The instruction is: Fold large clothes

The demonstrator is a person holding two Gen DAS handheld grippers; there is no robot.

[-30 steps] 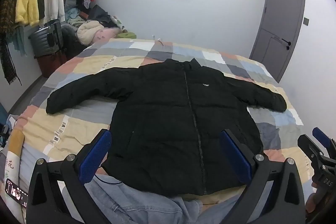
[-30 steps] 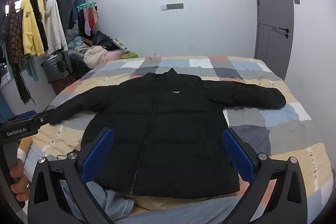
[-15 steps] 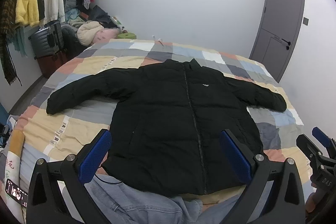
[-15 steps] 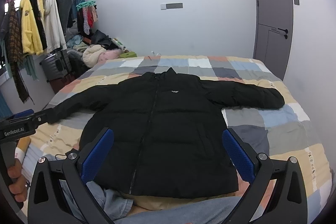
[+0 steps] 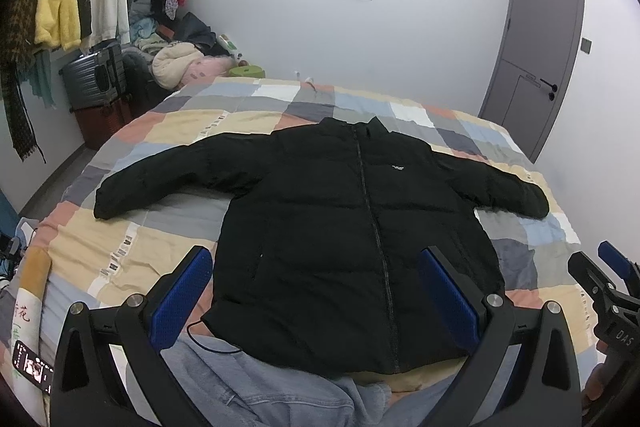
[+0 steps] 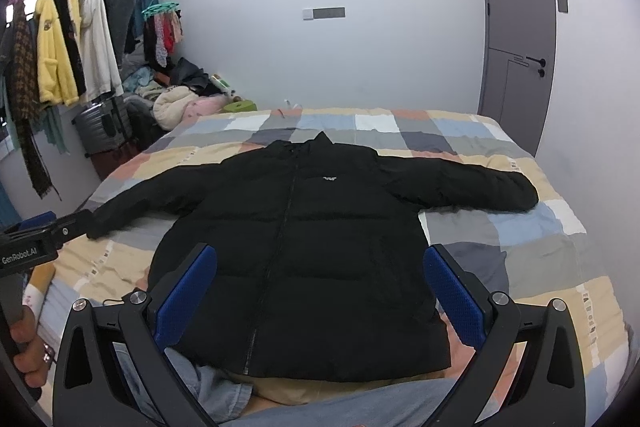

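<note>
Hidden and cut-off parts

The jacket (image 5: 340, 227) is covering the middle of the bed (image 5: 132, 247); its chest lettering is reading too small, and the phone (image 5: 34, 367) is getting cropped by the left wrist view's edge.

"GenRobot_AI" on left claw (image 6: 28, 251) body, "DAS" on right claw (image 5: 612, 291) body, jacket (image 5: 360, 227) chest logo unreadable

I see a bed (image 5: 132, 247) covered by a patchwork quilt of grey, yellow, blue and salmon squares. A black puffer jacket (image 5: 348, 239) lies flat on it, zipped, sleeves spread wide. Blue denim clothing (image 5: 248, 383) lies at the near edge, partly under the jacket's hem.
</note>
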